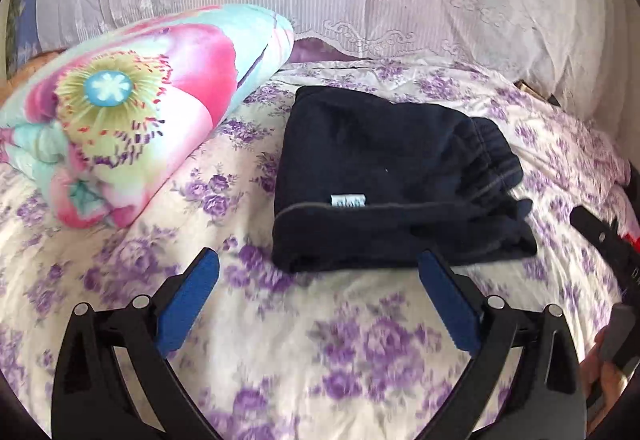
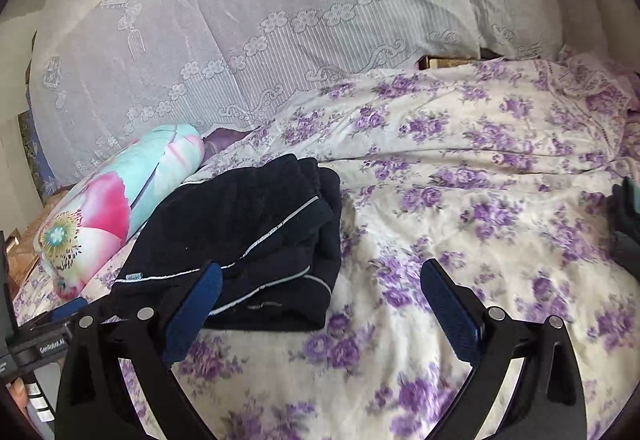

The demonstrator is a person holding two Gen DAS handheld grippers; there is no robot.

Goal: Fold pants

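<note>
Judging from the compact bundle, the pants (image 1: 396, 180) lie folded on the bed (image 1: 360, 340) beside the rolled quilt (image 1: 132, 108). Both my left tool (image 1: 318, 272) and right tool (image 2: 322, 282) are spread apart, holding nothing, so I'd only lift away without snagging that top layer.

Soft daylight, weak shadows; fisheye bending with dark corners, slight motion blur.
</note>
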